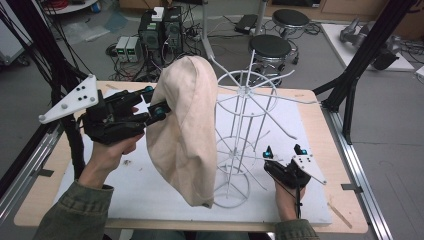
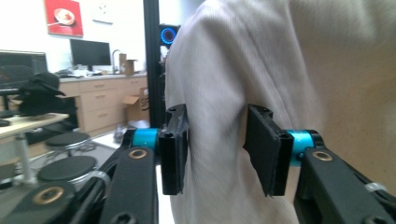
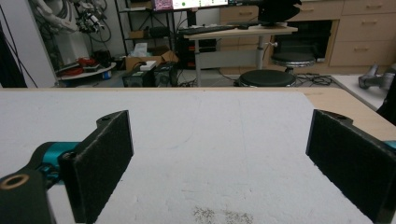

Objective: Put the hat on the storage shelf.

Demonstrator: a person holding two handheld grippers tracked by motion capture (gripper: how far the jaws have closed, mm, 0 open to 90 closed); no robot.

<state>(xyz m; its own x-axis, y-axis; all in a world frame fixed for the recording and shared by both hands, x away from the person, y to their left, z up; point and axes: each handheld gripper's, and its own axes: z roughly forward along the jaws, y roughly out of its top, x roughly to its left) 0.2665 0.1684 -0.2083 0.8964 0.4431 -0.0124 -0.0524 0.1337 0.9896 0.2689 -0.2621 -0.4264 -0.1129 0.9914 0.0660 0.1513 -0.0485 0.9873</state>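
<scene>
High view: a cream cloth bag [image 1: 186,131] hangs draped over a white wire rack [image 1: 245,135] on the table as the left gripper [image 1: 152,102] stands with jaws parted around its edge, apparently letting go; right gripper [image 1: 284,150] rests open nearby. Likely next: draw the left clear

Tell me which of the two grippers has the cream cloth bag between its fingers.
The left gripper: its fingers straddle a fold of the cream cloth bag hanging on the white wire rack. The right gripper has bare tabletop between its open fingers.
</scene>
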